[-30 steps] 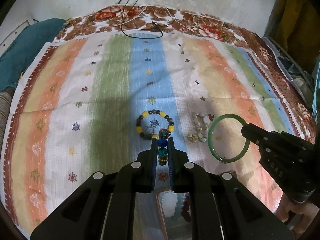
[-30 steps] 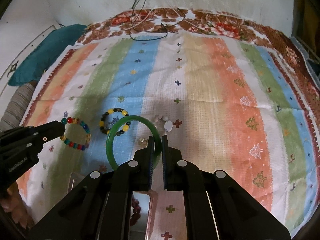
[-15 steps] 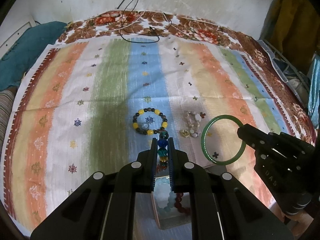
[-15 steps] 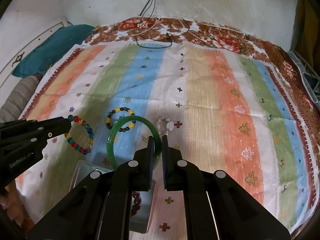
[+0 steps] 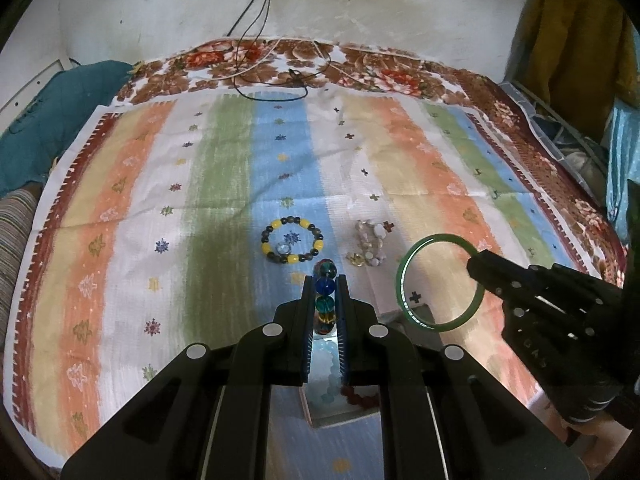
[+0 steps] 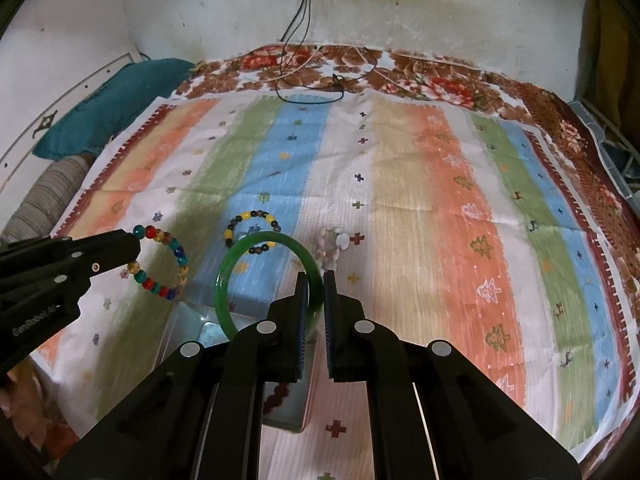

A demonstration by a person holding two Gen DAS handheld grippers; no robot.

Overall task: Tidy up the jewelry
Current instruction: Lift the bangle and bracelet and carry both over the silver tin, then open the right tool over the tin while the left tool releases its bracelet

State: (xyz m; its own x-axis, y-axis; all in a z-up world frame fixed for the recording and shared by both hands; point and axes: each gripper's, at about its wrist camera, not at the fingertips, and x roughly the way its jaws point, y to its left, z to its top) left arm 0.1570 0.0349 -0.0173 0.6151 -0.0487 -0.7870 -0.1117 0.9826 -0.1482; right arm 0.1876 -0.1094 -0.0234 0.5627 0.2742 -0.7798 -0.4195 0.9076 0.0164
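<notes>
A: Status, L side?

B: Left gripper point(image 5: 325, 298) has its fingers pressed onto a multicoloured glass-bead bracelet point(image 6: 162, 262), pinched edge-on w/ beads stacked betw. the pads. In right wrist view the loop hangs off the fingertips, lifted clear of the striped woven cloth point(image 5: 224, 184).

A: R side?

B: Right gripper point(image 6: 316, 300) is clamped on the rim of a translucent green jade-like bangle point(image 6: 226, 280). Bangle stands upright in the air, above the near edge of a clear rectangular plastic box point(image 5: 344, 416).

A: Box contents?

B: Pale blue beads and dark red beads visible inside; box sits directly under both grippers, partly hidden by the bodies. Can't tell more.

A: Items on cloth?

B: Two. Yellow-and-dark-bead bracelet point(image 5: 291, 240) lies flat on the blue stripe, just beyond the L fingertips. Pale pink-and-white bead cluster point(image 5: 368, 246) lies on the white stripe, near it, not touching.

A: Background?

B: Black cables point(image 6: 308, 92) run down the white wall point(image 6: 440, 8) onto the floral bedspread point(image 6: 420, 68); teal pillow point(image 6: 108, 100) at far left.
</notes>
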